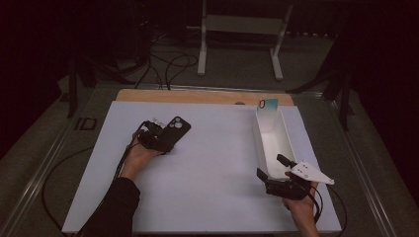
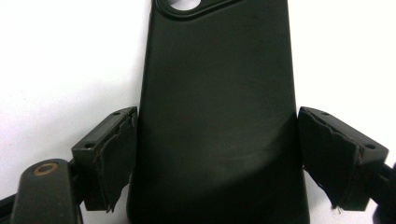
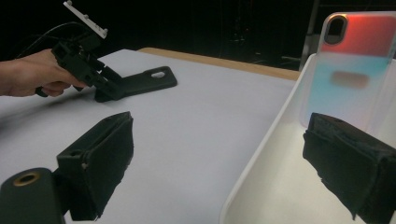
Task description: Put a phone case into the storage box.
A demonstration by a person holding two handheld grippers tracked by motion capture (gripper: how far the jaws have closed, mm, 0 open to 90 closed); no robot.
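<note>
A black phone case (image 1: 175, 129) lies flat on the white table, camera hole at its far end. My left gripper (image 1: 160, 140) reaches it from the near left. In the left gripper view the case (image 2: 219, 93) lies between the jaws and both pads (image 2: 114, 158) touch its long edges. My right gripper (image 1: 271, 166) is at the near end of a white bin (image 1: 285, 133). It stands open astride the bin's left wall (image 3: 261, 154), one jaw outside and one inside. A red-to-blue phone case (image 3: 355, 70) leans upright against the bin's far end.
The white board (image 1: 212, 187) covers a wooden tabletop whose far edge shows (image 1: 197, 95). Beyond it, on the floor, are cables and a white frame stand (image 1: 242, 29). The left hand and its gripper (image 3: 100, 77) show across the table in the right gripper view.
</note>
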